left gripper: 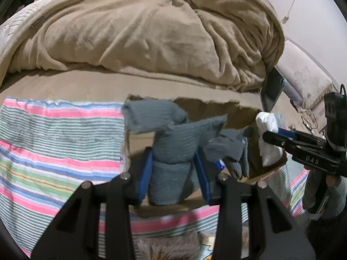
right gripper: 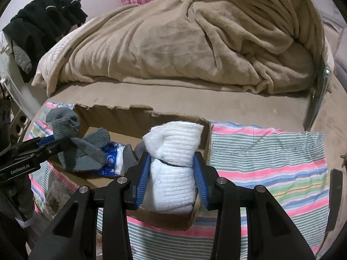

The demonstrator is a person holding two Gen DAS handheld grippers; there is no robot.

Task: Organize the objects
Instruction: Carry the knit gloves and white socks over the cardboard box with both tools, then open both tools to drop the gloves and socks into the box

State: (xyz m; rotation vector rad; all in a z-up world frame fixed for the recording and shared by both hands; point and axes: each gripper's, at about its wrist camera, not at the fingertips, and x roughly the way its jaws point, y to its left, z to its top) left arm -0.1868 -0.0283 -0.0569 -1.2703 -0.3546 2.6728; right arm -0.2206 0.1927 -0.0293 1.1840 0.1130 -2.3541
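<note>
Over cardboard box (right gripper: pixel 121 117) on striped cloth (right gripper: pixel 271 151): left gripper (left gripper: pixel 173 171) squeezes gray sock (left gripper: pixel 173 149), right gripper (right gripper: pixel 171 173) squeezes white sock (right gripper: pixel 173 151).

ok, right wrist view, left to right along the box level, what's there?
left gripper shut on the grey socks → blue-and-white packet in the cardboard box → white sock bundle clamped in the right gripper → striped cloth
</note>
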